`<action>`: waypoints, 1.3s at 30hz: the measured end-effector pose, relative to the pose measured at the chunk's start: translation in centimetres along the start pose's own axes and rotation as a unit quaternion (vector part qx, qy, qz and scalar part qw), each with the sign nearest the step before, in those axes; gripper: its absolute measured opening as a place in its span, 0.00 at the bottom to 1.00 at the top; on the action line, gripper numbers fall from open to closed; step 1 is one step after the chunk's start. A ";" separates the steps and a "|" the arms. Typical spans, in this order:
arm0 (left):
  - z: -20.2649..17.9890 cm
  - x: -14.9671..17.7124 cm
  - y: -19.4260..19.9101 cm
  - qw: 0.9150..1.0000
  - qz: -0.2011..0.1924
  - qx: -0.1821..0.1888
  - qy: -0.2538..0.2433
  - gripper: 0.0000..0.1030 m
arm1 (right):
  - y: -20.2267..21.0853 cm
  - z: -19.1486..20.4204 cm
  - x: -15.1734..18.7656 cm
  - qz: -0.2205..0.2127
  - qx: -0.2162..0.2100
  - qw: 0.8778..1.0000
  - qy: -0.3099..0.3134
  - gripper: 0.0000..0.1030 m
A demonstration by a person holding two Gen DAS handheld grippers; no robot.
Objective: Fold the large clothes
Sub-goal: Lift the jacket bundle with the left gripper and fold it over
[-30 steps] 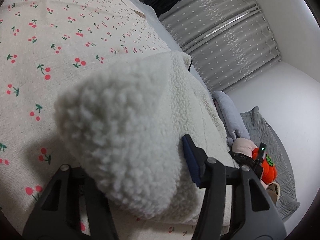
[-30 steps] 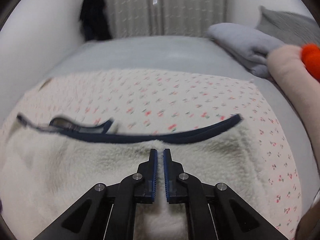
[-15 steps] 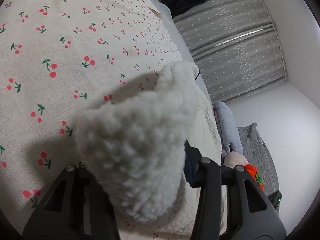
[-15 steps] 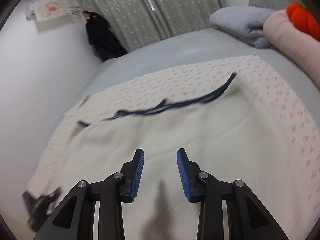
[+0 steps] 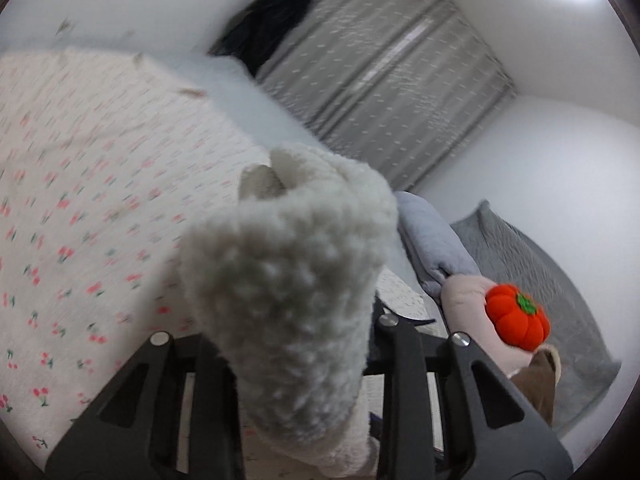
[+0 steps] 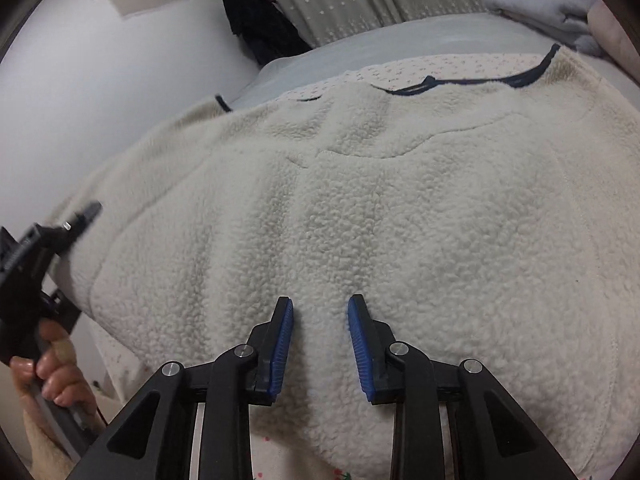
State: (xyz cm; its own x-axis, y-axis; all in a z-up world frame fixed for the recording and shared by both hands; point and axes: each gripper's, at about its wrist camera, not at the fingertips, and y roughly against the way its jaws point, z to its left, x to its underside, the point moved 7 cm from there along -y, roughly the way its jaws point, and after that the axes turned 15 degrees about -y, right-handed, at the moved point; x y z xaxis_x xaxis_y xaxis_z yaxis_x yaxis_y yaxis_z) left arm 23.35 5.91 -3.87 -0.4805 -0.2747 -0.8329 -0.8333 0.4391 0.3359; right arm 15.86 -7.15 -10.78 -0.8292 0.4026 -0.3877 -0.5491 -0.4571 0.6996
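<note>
A cream fleece garment (image 6: 380, 208) with navy trim lies spread over the cherry-print sheet (image 5: 80, 208) on the bed. My left gripper (image 5: 296, 340) is shut on a bunched part of the fleece (image 5: 288, 280), which hides the fingertips and is lifted above the sheet. It also shows in the right wrist view (image 6: 36, 264) at the garment's left edge, held by a hand. My right gripper (image 6: 320, 316) is open and empty, with its blue pads (image 6: 282, 344) just above the near part of the fleece.
A folded grey blanket (image 5: 436, 244), a pink plush with an orange pumpkin (image 5: 518, 322) and a grey pillow (image 5: 540, 264) lie at the head of the bed. Grey curtains (image 5: 384, 80) and dark hanging clothes (image 6: 256, 24) stand by the far wall.
My left gripper has lifted the held fleece and tilted up towards the curtains. My right gripper has opened and drawn back to the near part of the garment.
</note>
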 end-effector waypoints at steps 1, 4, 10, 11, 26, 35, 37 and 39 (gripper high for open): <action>-1.5 -0.4 0.0 1.000 -0.002 0.008 -0.020 0.31 | 0.0 -0.3 -0.2 0.007 -0.014 1.000 -0.009 0.28; -6.6 -1.2 -0.6 0.996 0.001 0.039 -0.077 0.31 | 0.3 -1.4 -0.8 0.021 -0.046 0.998 -0.031 0.28; -14.7 -0.7 -3.1 0.982 0.030 0.085 -0.167 0.30 | 4.8 -3.4 -2.7 0.000 -0.107 0.991 -0.078 0.29; -15.8 -0.2 -3.6 0.978 0.036 0.092 -0.182 0.30 | 6.2 -4.3 -3.5 -0.018 -0.108 0.990 -0.086 0.31; -24.1 15.1 -11.7 0.889 0.191 0.152 -0.387 0.37 | 18.7 -18.7 -5.5 -0.175 -0.089 0.955 -0.224 0.61; -24.9 14.0 -8.2 0.878 0.177 0.185 -0.404 0.75 | 19.5 -19.0 -4.3 -0.178 -0.108 0.950 -0.234 0.65; -24.7 13.4 -5.8 0.881 0.172 0.210 -0.389 0.78 | 19.5 -18.6 -4.3 -0.181 -0.109 0.951 -0.225 0.70; -24.4 12.9 -3.3 0.878 0.169 0.238 -0.379 0.81 | 19.6 -18.2 -4.3 -0.182 -0.110 0.952 -0.221 0.73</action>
State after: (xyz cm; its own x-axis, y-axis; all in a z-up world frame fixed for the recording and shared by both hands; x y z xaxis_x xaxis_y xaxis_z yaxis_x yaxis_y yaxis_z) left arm 13.24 -19.94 -5.02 -0.2082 0.5091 -0.8351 -0.3836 0.7430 0.5485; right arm 6.75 -32.26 -6.38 -0.4819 0.8382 -0.2554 -0.8402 -0.3591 0.4064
